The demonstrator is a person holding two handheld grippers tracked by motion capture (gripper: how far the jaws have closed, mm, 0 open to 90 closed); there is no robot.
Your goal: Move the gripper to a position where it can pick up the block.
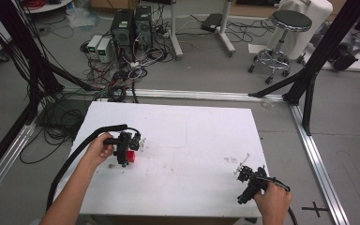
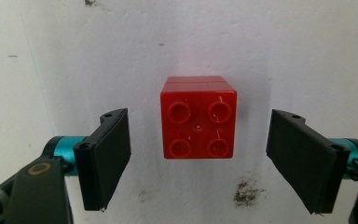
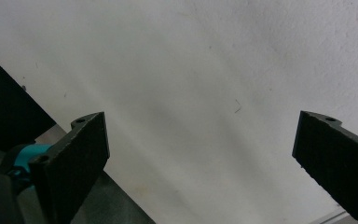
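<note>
A brick (image 2: pixel 198 125) sits on the left part of the surface (image 1: pixel 187 136), between the spread fingers (image 2: pixel 103 158) of the left gripper (image 1: pixel 127 149). The right gripper (image 1: pixel 249 180) hangs over the surface's near right corner, well apart.

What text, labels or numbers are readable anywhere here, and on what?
None readable.
Red brick: studs carry no legible lettering.
Left gripper and right gripper: jaw pads plain black, no markings.
White table: only smudges.
Black cross mark on the floor: a sign, not text.

Bright, even light; soft shadows; gripper views slightly blurred, grainy
</note>
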